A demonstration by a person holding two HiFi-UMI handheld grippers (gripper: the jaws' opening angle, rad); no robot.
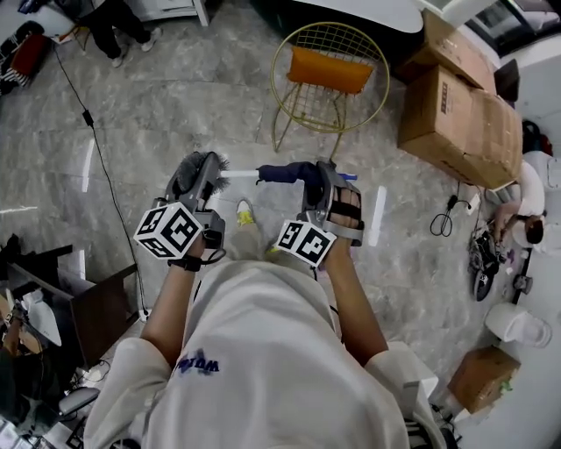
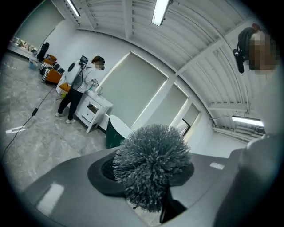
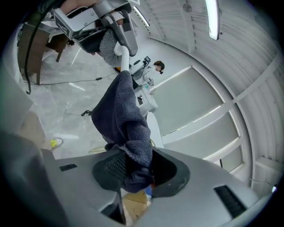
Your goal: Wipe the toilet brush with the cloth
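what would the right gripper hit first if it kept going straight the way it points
The right gripper is shut on the cloth; past that, probably the yellow wire chair ahead, though it may sit below the line. Depth is unclear.

Blue print on the person's white shirt [image 1: 200, 362] seems to read "WOM"; the mark on the cardboard box [image 1: 465, 123] is illegible.

Head view steeply down; gripper views close, upward.
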